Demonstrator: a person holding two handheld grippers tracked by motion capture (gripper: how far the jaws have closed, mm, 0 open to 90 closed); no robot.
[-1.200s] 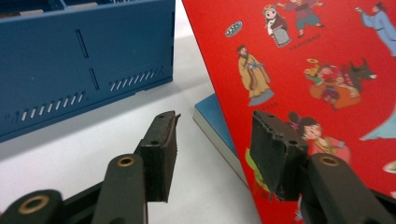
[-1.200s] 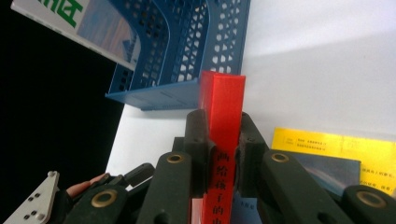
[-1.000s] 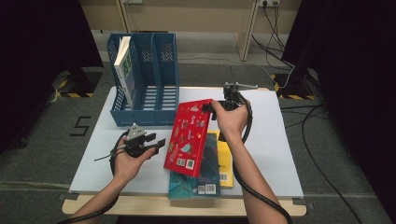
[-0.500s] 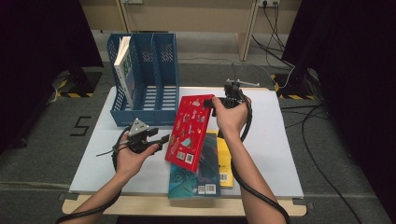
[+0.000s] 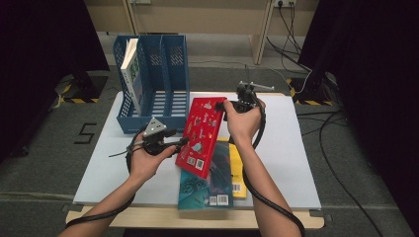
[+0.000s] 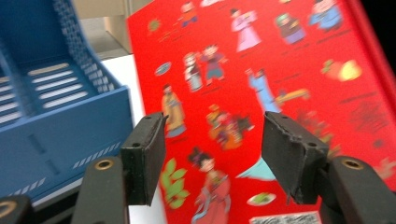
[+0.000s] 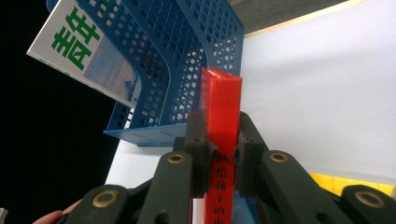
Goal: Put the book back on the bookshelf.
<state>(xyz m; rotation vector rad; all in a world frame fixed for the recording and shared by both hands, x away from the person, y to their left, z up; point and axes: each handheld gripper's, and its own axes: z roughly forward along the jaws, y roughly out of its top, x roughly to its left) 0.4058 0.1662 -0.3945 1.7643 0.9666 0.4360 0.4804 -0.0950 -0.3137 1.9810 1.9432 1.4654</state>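
Right tongs [image 7: 219, 154] clamped on red book's [image 5: 200, 136] spine, near bench middle. Left tongs [image 6: 212, 158] apart, just opening, empty, facing its cover.

Even overhead light, dark surroundings, soft motion blur in left gripper view.

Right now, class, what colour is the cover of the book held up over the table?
Bright red, printed with small cartoon figures: the book shows best in the left gripper view.
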